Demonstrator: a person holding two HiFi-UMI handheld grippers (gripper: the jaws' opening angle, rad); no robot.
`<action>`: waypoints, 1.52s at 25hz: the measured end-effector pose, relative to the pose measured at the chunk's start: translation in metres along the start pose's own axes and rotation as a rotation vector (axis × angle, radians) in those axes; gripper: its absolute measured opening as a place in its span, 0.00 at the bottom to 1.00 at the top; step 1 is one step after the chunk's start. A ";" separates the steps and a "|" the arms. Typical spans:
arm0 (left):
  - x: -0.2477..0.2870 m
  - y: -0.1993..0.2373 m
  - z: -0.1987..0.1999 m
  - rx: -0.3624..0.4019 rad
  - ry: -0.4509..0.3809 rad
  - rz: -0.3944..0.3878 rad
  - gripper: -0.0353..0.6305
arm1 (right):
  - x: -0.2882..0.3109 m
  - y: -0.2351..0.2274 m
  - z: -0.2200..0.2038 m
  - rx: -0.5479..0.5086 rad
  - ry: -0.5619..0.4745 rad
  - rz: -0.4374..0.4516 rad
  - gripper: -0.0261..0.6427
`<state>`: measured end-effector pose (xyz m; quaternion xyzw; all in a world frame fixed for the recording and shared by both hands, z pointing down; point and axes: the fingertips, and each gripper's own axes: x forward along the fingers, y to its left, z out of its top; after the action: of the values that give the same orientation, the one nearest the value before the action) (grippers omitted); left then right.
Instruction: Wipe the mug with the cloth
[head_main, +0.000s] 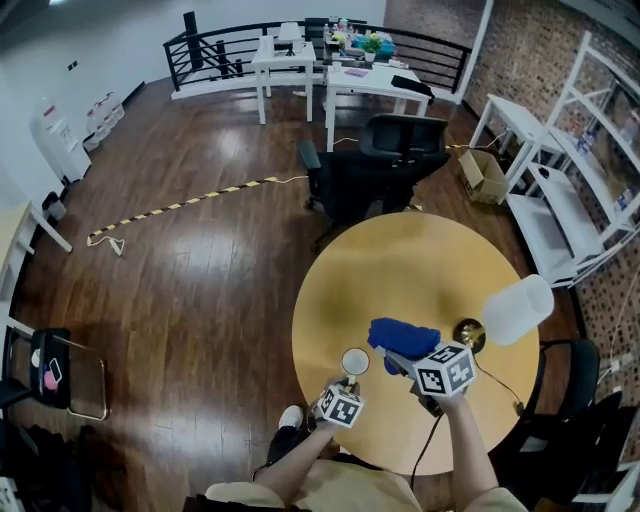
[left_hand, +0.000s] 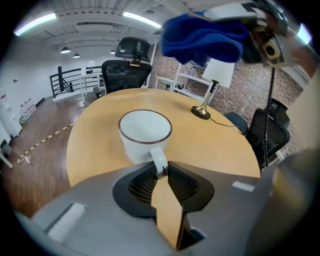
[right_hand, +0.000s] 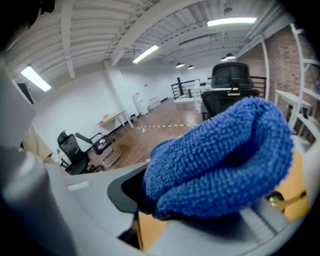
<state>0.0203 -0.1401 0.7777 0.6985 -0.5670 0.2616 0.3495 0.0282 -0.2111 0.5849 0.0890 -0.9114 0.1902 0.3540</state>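
Left gripper (left_hand: 160, 169) is clamped on the handle of the white ceramic mug with a dark rim (left_hand: 145, 134), which stands on the round yellow wooden table (left_hand: 225, 145). Right gripper (head_main: 402, 362) pinches the blue terry cloth (right_hand: 220, 155) just beside the mug. Recommended: hold the handle firm and press the cloth along rim and wall.

A lamp (head_main: 517, 309) stands on the round table (head_main: 400, 270), an office chair (head_main: 385, 170) beyond.

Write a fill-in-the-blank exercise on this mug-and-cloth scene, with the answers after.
The left gripper grips the mug by its ____.
The right gripper holds a ____ cloth.
The round table also bears a white-shaded ____.
Missing words: handle; blue; lamp.
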 end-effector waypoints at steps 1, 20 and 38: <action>0.000 0.001 -0.001 0.010 -0.002 -0.016 0.15 | 0.019 0.008 0.010 -0.039 0.051 0.040 0.16; -0.014 0.031 -0.003 0.165 -0.056 -0.103 0.14 | 0.218 0.049 -0.100 -0.407 1.339 0.208 0.15; -0.014 0.033 -0.003 0.067 -0.074 -0.061 0.15 | 0.232 -0.004 -0.096 -0.415 1.337 0.051 0.14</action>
<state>-0.0146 -0.1329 0.7758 0.7358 -0.5491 0.2435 0.3125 -0.0818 -0.1815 0.8082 -0.1380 -0.5176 0.0343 0.8437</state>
